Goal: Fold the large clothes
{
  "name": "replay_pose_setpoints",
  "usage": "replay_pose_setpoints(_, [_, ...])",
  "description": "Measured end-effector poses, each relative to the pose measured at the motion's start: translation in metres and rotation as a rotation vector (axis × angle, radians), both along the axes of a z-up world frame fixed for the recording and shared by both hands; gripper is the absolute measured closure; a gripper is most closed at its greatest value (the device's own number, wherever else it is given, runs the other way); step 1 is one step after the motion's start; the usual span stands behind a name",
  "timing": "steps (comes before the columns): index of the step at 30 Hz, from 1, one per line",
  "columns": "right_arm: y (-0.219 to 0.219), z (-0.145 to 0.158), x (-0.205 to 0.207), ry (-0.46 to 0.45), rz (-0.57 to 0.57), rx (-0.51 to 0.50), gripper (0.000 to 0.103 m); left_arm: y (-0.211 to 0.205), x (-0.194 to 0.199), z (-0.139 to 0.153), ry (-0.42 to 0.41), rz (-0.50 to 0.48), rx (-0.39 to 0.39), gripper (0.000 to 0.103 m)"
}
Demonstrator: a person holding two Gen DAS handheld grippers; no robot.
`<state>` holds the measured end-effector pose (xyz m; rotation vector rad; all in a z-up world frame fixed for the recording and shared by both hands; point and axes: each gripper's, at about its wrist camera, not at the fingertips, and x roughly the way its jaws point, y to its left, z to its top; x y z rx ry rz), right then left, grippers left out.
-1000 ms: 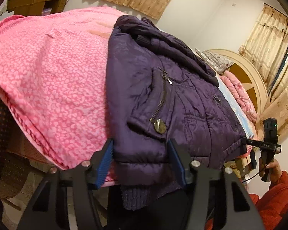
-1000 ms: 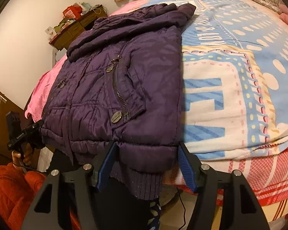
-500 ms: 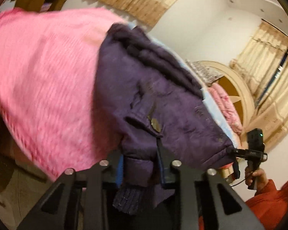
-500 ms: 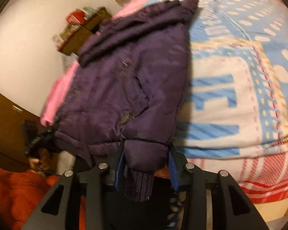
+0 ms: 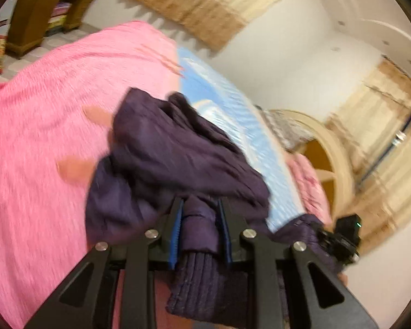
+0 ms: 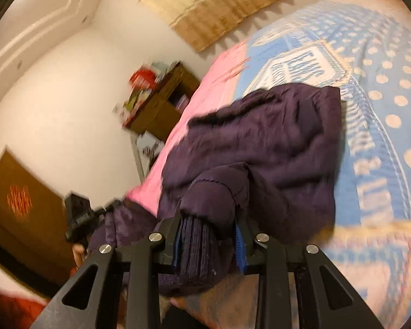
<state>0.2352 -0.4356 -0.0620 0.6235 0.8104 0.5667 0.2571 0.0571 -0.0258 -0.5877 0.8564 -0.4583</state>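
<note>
Losing the hem is the main risk, I judge: the padded purple jacket (image 5: pixel 178 159) is thick and slick, and a lopsided pull would skew the fold. It lies bunched on the bed (image 6: pixel 383 126). The left gripper (image 5: pixel 200 230) pinches its ribbed hem; the right gripper (image 6: pixel 208 238) is closing on the other hem corner, cloth between its jaws. Both tilt downward over the bed.

One purple jacket (image 5: pixel 172 150), two tongs (image 5: pixel 200 213) (image 6: pixel 208 219), one pink blanket (image 5: pixel 41 109), one blue quilt (image 6: pixel 370 109), one wooden desk (image 6: pixel 161 104)
</note>
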Motion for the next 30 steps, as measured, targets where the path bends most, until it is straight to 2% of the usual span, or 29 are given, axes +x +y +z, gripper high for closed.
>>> replay_pose_setpoints(2, [-0.006,-0.01,0.032,0.031,-0.06,0.014,0.072,-0.006,0.036,0.0,0.01,0.044,0.053,0.078])
replay_pose_setpoints(3, [-0.008,-0.019,0.051,0.053,-0.091,0.011,0.072,-0.009,0.051,0.0,-0.001,0.074,0.102,0.088])
replay_pose_setpoints(5, [-0.012,-0.043,0.082,0.111,-0.141,0.018,0.072,-0.009,0.079,0.007,-0.046,0.148,0.212,0.089])
replay_pose_setpoints(7, [-0.012,-0.066,0.099,0.15,-0.168,0.006,0.072,0.0,0.091,0.014,-0.072,0.208,0.259,0.086])
replay_pose_setpoints(8, [-0.011,-0.072,0.102,0.153,-0.172,0.013,0.072,0.007,0.092,0.016,-0.088,0.204,0.227,0.076])
replay_pose_setpoints(9, [-0.01,-0.077,0.105,0.148,-0.177,0.03,0.072,0.014,0.09,0.018,-0.11,0.178,0.179,0.061])
replay_pose_setpoints(10, [-0.01,-0.079,0.105,0.14,-0.179,0.04,0.072,0.017,0.086,0.017,-0.128,0.157,0.156,0.052])
replay_pose_setpoints(11, [-0.01,-0.079,0.105,0.131,-0.176,0.044,0.072,0.019,0.08,0.016,-0.159,0.128,0.144,0.032])
replay_pose_setpoints(12, [-0.01,-0.079,0.103,0.128,-0.172,0.046,0.072,0.019,0.074,0.013,-0.182,0.106,0.152,0.018])
replay_pose_setpoints(14, [-0.01,-0.081,0.104,0.129,-0.168,0.075,0.071,0.013,0.059,0.003,-0.237,0.033,0.178,0.012])
replay_pose_setpoints(17, [-0.017,-0.086,0.101,0.152,-0.173,0.143,0.07,-0.007,0.044,-0.01,-0.274,-0.103,0.213,0.01])
replay_pose_setpoints(21, [-0.017,-0.08,0.101,0.17,-0.172,0.149,0.065,-0.047,0.031,-0.025,-0.344,-0.274,0.379,0.01])
replay_pose_setpoints(22, [-0.016,-0.076,0.101,0.182,-0.165,0.145,0.057,-0.057,0.03,-0.028,-0.363,-0.311,0.42,0.01])
replay_pose_setpoints(23, [-0.016,-0.073,0.103,0.188,-0.157,0.15,0.042,-0.068,0.029,-0.03,-0.381,-0.335,0.46,0.01])
replay_pose_setpoints(25, [-0.016,-0.059,0.102,0.18,-0.123,0.198,0.023,-0.085,0.039,-0.033,-0.376,-0.34,0.516,0.009])
replay_pose_setpoints(27, [-0.02,-0.039,0.095,0.128,-0.092,0.234,0.023,-0.093,0.048,-0.03,-0.346,-0.338,0.535,0.01])
replay_pose_setpoints(30, [-0.034,0.003,0.07,-0.032,-0.085,0.235,0.023,-0.093,0.063,-0.036,-0.26,-0.315,0.496,0.014])
